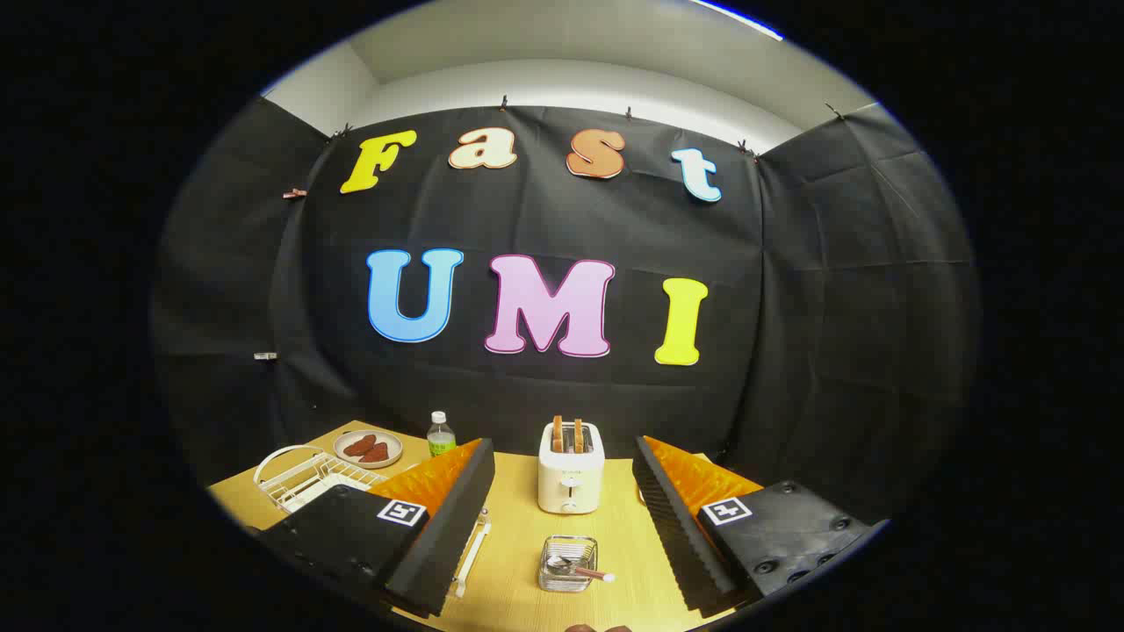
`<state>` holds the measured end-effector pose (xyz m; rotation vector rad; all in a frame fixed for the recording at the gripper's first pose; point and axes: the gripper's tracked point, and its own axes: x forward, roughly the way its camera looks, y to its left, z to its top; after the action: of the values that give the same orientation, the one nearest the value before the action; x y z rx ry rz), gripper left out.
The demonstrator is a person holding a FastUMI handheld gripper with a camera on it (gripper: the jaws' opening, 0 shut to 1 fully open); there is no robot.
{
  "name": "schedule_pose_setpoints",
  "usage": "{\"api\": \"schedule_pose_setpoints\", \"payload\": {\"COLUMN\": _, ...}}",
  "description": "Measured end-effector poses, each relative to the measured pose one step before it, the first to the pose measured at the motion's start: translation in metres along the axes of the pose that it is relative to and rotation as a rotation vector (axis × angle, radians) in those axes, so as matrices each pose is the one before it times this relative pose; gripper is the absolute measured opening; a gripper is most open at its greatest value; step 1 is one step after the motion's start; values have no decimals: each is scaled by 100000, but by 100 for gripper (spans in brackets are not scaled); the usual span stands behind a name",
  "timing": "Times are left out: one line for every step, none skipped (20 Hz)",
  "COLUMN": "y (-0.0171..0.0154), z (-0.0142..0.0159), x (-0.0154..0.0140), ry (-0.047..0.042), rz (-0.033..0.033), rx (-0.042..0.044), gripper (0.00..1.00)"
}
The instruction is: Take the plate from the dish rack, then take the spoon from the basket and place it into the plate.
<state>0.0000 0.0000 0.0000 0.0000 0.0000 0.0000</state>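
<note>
Below, hand-held gripper (562, 527) spread wide, empty, basket (568, 563) with spoon (587, 572) between fingers, unlabelled toaster (571, 478) beyond, dish rack (303, 476) leftward.

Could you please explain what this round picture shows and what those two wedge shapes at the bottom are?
The wedges are the two fingers of a hand-held gripper; a camera rides on it and looks forward along them. The fingers stand wide open and hold nothing. Between them on the wooden table sits a small basket with a spoon in it. Beyond it stands a toaster with two slices of toast in it. Off to the left are a white dish rack, a plate with brown food, and a bottle.
</note>
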Motion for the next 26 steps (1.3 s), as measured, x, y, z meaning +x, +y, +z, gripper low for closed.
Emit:
{"api": "schedule_pose_setpoints", "payload": {"y": -50, "z": -115, "x": -15, "ry": 516, "rz": 117, "rx": 238, "gripper": 98}}
{"api": "schedule_pose_setpoints", "payload": {"y": -89, "z": -103, "x": -44, "ry": 268, "rz": 44, "rx": 163, "gripper": 98}}
{"api": "schedule_pose_setpoints", "payload": {"y": -198, "z": -18, "x": 31, "ry": 64, "rz": -212, "rx": 184, "gripper": 98}}
{"api": "schedule_pose_setpoints", "payload": {"y": -112, "z": 10, "x": -57, "ry": 19, "rz": -189, "rx": 183, "gripper": 98}}
{"api": "schedule_pose_setpoints", "payload": {"y": -104, "z": -59, "x": -64, "ry": 45, "rz": -144, "rx": 158, "gripper": 98}}
{"api": "schedule_pose_setpoints", "payload": {"y": -174, "z": -26, "x": 10, "ry": 41, "rz": -120, "rx": 66, "gripper": 98}}
{"api": "schedule_pose_setpoints", "payload": {"y": -6, "z": 47, "x": -18, "ry": 20, "rz": 86, "rx": -4, "gripper": 98}}
{"api": "schedule_pose_setpoints", "payload": {"y": -26, "z": 19, "x": -25, "ry": 71, "rz": 93, "rx": -45, "gripper": 98}}
{"api": "schedule_pose_setpoints", "payload": {"y": -20, "z": -21, "x": -45, "ry": 31, "rz": 199, "rx": 11, "gripper": 98}}
{"api": "schedule_pose_setpoints", "payload": {"y": 12, "z": -66, "x": -22, "ry": 126, "rz": 195, "rx": 69, "gripper": 98}}
{"api": "schedule_pose_setpoints", "payload": {"y": 17, "z": 69, "x": -37, "ry": -19, "rz": 207, "rx": 7, "gripper": 98}}
{"api": "schedule_pose_setpoints", "payload": {"y": 14, "z": -62, "x": -32, "ry": 43, "rz": 185, "rx": -66, "gripper": 98}}
{"api": "schedule_pose_setpoints", "payload": {"y": 17, "z": -59, "x": -19, "ry": 216, "rz": 246, "rx": 15, "gripper": 98}}
{"api": "schedule_pose_setpoints", "payload": {"y": 19, "z": -8, "x": -12, "ry": 66, "rz": 248, "rx": 132, "gripper": 98}}
{"api": "schedule_pose_setpoints", "payload": {"y": 35, "z": 17, "x": -11, "ry": 52, "rz": 195, "rx": 184, "gripper": 98}}
{"api": "schedule_pose_setpoints", "payload": {"y": 42, "z": -87, "x": 27, "ry": 103, "rz": 215, "rx": 124, "gripper": 98}}
{"api": "schedule_pose_setpoints", "payload": {"y": 47, "z": -14, "x": 32, "ry": 226, "rz": 266, "rx": 66, "gripper": 98}}
{"api": "schedule_pose_setpoints", "payload": {"y": 102, "z": -95, "x": -52, "ry": 249, "rz": 259, "rx": 75, "gripper": 98}}
{"api": "schedule_pose_setpoints", "payload": {"y": 85, "z": 55, "x": 36, "ry": 143, "rz": 263, "rx": 168, "gripper": 98}}
{"api": "schedule_pose_setpoints", "payload": {"y": 77, "z": -56, "x": 21, "ry": 51, "rz": 188, "rx": 101, "gripper": 98}}
{"api": "schedule_pose_setpoints", "payload": {"y": 96, "z": -97, "x": -37, "ry": 168, "rz": 208, "rx": 20, "gripper": 98}}
{"api": "schedule_pose_setpoints", "payload": {"y": 124, "z": -59, "x": 41, "ry": 371, "rz": 246, "rx": 71, "gripper": 98}}
{"api": "schedule_pose_setpoints", "payload": {"y": 152, "z": -103, "x": 36, "ry": 454, "rz": 314, "rx": 211, "gripper": 98}}
{"api": "schedule_pose_setpoints", "payload": {"y": 185, "z": -73, "x": 64, "ry": 300, "rz": 434, "rx": 296, "gripper": 98}}
{"api": "schedule_pose_setpoints", "payload": {"y": 179, "z": -25, "x": 20, "ry": 156, "rz": 496, "rx": 129, "gripper": 98}}
{"api": "schedule_pose_setpoints", "payload": {"y": 212, "z": -157, "x": 95, "ry": 324, "rz": 568, "rx": -194, "gripper": 98}}
